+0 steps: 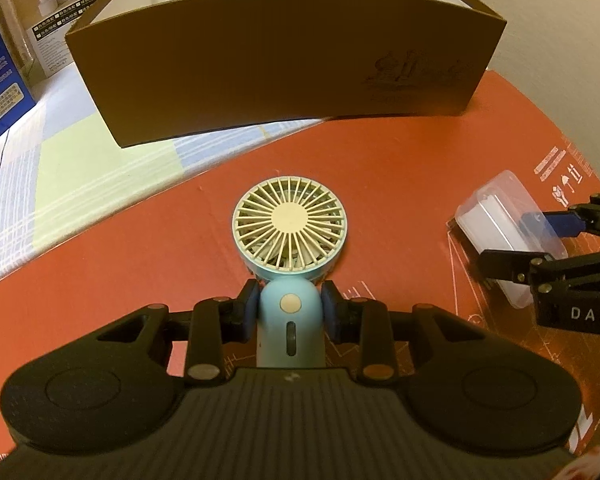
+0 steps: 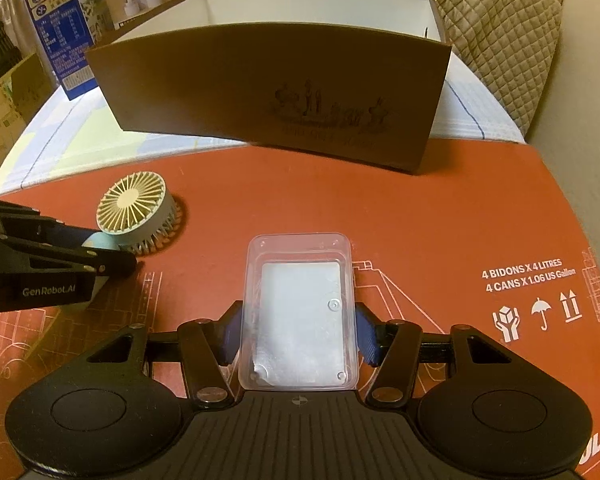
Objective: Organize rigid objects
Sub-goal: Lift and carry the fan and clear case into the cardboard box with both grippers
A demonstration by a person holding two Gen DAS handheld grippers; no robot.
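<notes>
A small handheld fan [image 1: 290, 228] with a cream grille and light blue handle lies on the red cardboard sheet [image 1: 400, 160]. My left gripper [image 1: 290, 312] is shut on the handle just below the fan head, its blue pads against both sides. To the right is a clear plastic box [image 2: 300, 312] with a white card inside. My right gripper [image 2: 298, 332] is shut on it, pads against its long sides. In the right wrist view the fan [image 2: 134, 210] and left gripper [image 2: 104, 246] show at the left. The left wrist view shows the box [image 1: 496, 208] and right gripper [image 1: 516, 240] at the right.
A large open brown cardboard box [image 2: 268, 92] with a white inside stands behind both objects, partly on the red sheet. A checked tablecloth [image 1: 80, 160] lies to the left. A blue carton [image 2: 56, 28] stands at back left and a quilted chair back [image 2: 500, 32] at back right.
</notes>
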